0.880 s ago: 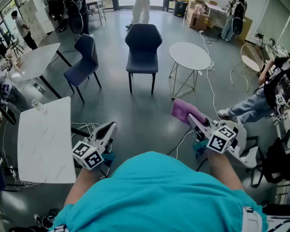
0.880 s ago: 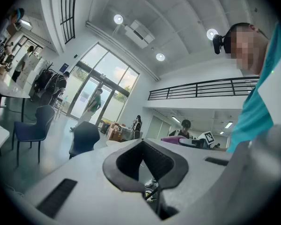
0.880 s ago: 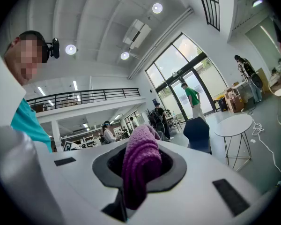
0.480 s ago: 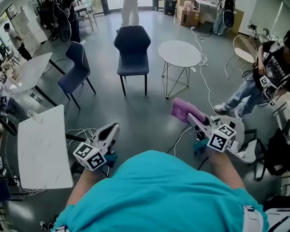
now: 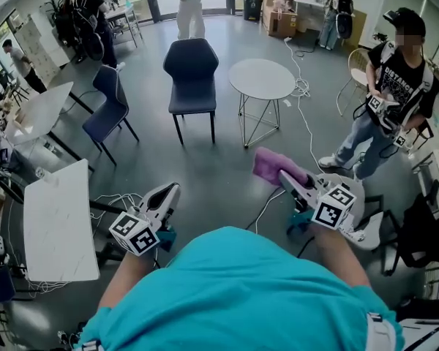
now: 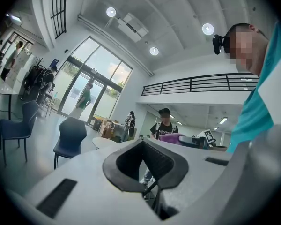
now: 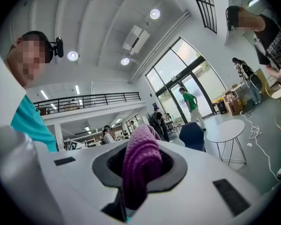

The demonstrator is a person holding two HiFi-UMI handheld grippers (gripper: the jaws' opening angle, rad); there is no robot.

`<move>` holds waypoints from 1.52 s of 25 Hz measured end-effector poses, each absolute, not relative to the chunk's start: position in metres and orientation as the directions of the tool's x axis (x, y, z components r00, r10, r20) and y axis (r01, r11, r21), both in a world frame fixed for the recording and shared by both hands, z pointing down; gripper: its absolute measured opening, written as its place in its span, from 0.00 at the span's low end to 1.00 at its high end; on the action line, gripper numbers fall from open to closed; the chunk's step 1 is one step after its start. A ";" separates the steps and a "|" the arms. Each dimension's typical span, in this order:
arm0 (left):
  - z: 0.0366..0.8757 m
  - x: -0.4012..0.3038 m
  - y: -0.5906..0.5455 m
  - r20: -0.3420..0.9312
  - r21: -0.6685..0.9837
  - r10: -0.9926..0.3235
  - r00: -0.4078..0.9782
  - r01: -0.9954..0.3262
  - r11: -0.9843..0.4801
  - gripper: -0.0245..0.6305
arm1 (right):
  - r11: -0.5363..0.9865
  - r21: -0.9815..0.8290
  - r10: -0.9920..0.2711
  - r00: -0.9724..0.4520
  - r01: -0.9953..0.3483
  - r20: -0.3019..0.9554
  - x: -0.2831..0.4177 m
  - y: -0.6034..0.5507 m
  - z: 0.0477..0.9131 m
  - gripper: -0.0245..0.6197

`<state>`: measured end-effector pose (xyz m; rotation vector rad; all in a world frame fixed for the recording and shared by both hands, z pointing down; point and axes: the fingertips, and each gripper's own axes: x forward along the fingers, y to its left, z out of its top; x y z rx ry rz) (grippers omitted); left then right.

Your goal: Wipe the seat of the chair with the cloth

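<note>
The chair stands ahead, round table right of it, second chair left, cloth in right claw.

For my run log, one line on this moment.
right hand-held gripper: shut on cloth | left hand-held gripper: shut, empty | chair: ahead, untouched

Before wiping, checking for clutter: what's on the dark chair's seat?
The chair seat looks bare, nothing on it. The cloth is clamped in the right gripper. The floor beneath the seat is covered.

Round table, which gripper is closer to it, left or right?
Right. The right gripper, holding the cloth, is short of the round table and slightly right of it; the left gripper is farther off, well to its left.
</note>
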<state>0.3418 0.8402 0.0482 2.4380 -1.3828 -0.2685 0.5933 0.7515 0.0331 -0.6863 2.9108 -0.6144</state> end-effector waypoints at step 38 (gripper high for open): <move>0.074 -0.026 0.619 -0.011 0.419 -0.852 0.523 -0.771 -0.479 0.04 | 0.790 -0.427 -0.459 -0.886 -0.439 0.061 0.249 0.528 0.027 0.14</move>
